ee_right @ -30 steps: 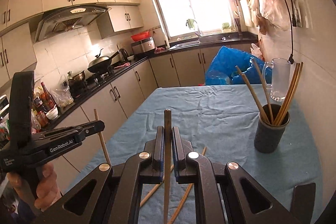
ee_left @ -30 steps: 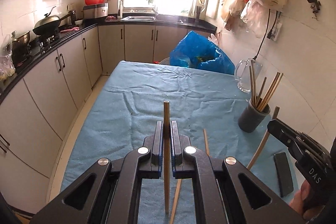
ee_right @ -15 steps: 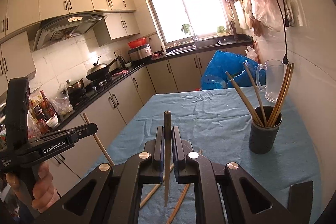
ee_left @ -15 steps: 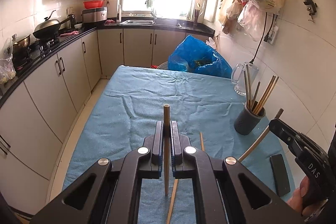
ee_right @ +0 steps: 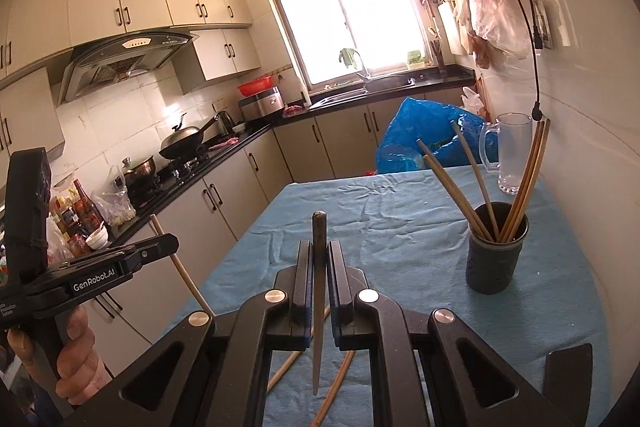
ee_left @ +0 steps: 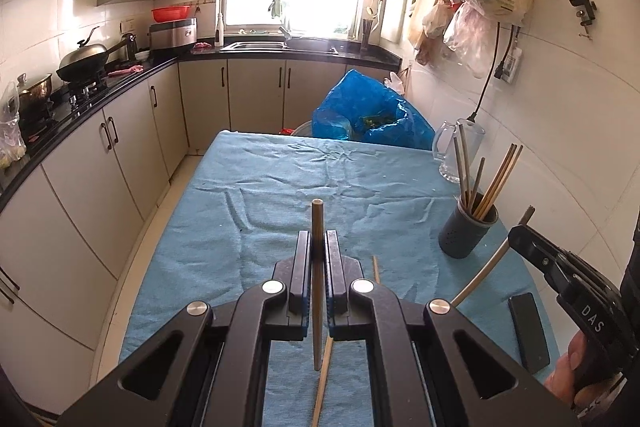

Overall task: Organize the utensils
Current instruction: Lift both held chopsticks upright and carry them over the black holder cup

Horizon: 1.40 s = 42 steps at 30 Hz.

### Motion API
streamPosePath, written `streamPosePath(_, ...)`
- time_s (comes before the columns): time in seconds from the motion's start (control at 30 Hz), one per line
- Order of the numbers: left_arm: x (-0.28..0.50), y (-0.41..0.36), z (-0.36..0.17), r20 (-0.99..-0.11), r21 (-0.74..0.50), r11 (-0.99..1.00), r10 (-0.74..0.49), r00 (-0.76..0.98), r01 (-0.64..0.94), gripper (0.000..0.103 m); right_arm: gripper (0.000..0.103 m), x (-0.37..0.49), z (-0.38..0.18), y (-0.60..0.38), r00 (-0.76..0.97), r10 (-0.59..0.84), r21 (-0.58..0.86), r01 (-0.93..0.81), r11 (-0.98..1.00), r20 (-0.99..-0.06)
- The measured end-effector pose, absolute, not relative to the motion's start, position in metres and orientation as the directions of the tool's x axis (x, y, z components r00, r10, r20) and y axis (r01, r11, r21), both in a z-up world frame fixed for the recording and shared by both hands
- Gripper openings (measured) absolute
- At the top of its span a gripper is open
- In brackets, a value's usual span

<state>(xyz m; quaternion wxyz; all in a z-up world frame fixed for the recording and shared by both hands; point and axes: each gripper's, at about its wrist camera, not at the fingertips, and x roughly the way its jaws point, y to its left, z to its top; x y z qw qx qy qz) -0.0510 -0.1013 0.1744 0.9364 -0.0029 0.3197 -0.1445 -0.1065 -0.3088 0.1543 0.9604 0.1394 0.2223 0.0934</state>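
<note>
My left gripper (ee_left: 317,241) is shut on a wooden chopstick (ee_left: 317,291) that stands upright between its pads, above the blue tablecloth (ee_left: 280,195). My right gripper (ee_right: 319,251) is shut on a darker chopstick (ee_right: 319,307), also upright. A dark grey holder cup (ee_left: 467,233) with several chopsticks stands at the right of the table, also seen as the cup (ee_right: 496,261) in the right wrist view. Two loose chopsticks (ee_right: 338,383) lie on the cloth below the right gripper. The left wrist view shows one loose chopstick (ee_left: 323,379) on the cloth and the right gripper (ee_left: 516,233) at the right edge.
A glass mug (ee_left: 456,151) and a blue plastic bag (ee_left: 368,115) sit at the table's far right. A black flat object (ee_left: 528,331) lies near the right edge. Cabinets and a stove counter (ee_left: 80,83) run along the left; bags hang on the right wall.
Both views have tilted up a little, so the cup and table sit lower in frame. Both grippers stay shut on their chopsticks.
</note>
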Motion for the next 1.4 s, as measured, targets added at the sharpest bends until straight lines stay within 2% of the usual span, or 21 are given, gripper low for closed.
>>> streamPosePath(0.6, -0.051, -0.138, 0.196, -0.592, -0.094, 0.928, -0.344, 0.729, 0.361, 0.005, 0.007, -0.131, 0.173, -0.357, 0.925, 0.157, 0.342, -0.031, 0.939, -0.346)
streamPosePath(1.4, -0.043, -0.243, 0.24, -0.572, -0.067, 0.858, -0.451, 0.686, 0.508, 0.005, 0.007, -0.158, 0.204, -0.427, 0.964, 0.035, 0.347, 0.062, 0.936, -0.265)
